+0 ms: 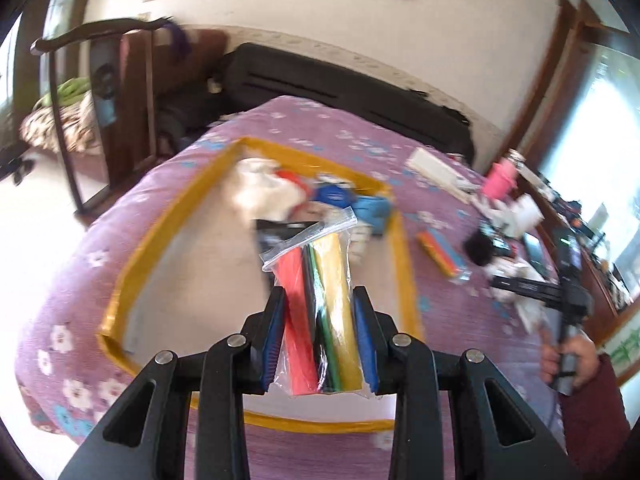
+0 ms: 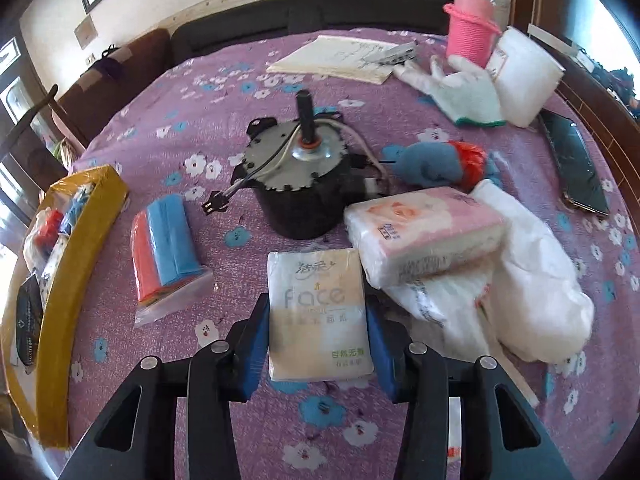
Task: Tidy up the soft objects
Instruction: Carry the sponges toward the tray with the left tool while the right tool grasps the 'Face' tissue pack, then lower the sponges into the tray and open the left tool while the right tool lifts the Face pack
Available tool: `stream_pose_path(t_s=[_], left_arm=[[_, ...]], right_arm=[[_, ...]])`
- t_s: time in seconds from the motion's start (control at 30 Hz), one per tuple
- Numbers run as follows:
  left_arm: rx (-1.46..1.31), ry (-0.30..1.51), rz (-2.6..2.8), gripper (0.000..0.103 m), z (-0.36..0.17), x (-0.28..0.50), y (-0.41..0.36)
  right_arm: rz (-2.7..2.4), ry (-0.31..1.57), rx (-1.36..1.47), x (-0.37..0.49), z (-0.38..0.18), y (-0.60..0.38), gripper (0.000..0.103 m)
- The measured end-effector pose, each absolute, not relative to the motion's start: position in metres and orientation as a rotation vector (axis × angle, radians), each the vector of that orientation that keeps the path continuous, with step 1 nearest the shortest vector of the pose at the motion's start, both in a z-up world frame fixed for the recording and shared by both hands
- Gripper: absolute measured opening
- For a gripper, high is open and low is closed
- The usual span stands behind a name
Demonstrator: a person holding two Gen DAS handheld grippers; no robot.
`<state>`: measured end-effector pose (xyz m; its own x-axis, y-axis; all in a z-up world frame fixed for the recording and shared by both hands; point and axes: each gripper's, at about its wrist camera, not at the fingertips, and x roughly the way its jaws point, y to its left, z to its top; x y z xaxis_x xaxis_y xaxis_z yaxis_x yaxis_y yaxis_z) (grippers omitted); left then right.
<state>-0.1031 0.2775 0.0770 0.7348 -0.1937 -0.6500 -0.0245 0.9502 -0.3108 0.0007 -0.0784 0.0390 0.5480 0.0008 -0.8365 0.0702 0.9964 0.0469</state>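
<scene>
A clear plastic bag of red, green, black and yellow foam strips (image 1: 320, 304) is pinched between the blue pads of the left gripper (image 1: 320, 336) and is held above the open yellow-rimmed cardboard box (image 1: 124, 280), which serves here as the landmark. Inside that box a white cloth bundle (image 1: 260, 188), some blue and red soft items and a dark packet are already seen, though motion blur leaves their exact kinds uncertain. To the right of the box, on the purple flowered bedspread (image 2: 168, 104), a pale wrapped pack of facial tissues (image 2: 318, 312) is bracketed by the right gripper (image 2: 318, 344); the pads appear to be pressed on both of its sides, and the pack is not yet lifted. Just beside the box a second clear bag of blue and orange strips (image 2: 168, 236) is left lying. Farther from the box are seen a pink-and-white tissue pack (image 2: 424, 228), a crumpled white plastic bag (image 2: 536, 272), a blue knitted glove with a red cuff (image 2: 436, 164) and a white work glove (image 2: 464, 88). A black electric motor (image 2: 296, 184), a pink-wrapped bottle (image 2: 472, 28), a notepad and a phone are hard things and are judged not to belong. The task is judged partly done: several soft things are boxed, two are in hand, and at least five remain outside.
</scene>
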Motion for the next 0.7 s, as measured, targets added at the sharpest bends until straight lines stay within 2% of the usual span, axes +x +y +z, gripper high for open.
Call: stream_pose_path(t_s=[0.23, 0.33, 0.5, 0.6, 0.7], left_arm=[[-0.275, 0.772, 0.042, 0.032, 0.063, -0.083, 0.312], [-0.265, 0.792, 0.116, 0.036, 0.055, -0.074, 0.327], [-0.317, 0.778, 0.141, 0.061, 0.053, -0.074, 0.345], [-0.339, 0.750, 0.120, 0.069, 0.057, -0.084, 0.344], [-0.370, 0.735, 0.092, 0.069, 0.059, -0.091, 0.343]], right_arm=[[0.048, 0.926, 0.157, -0.030, 0.071, -0.068, 0.048], [0.106, 0.893, 0.147, -0.042, 0.088, -0.049, 0.048], [0.235, 0.890, 0.106, -0.051, 0.100, -0.001, 0.049], [0.336, 0.923, 0.079, -0.053, 0.096, 0.043, 0.049], [0.415, 0.958, 0.030, -0.050, 0.085, 0.089, 0.049]])
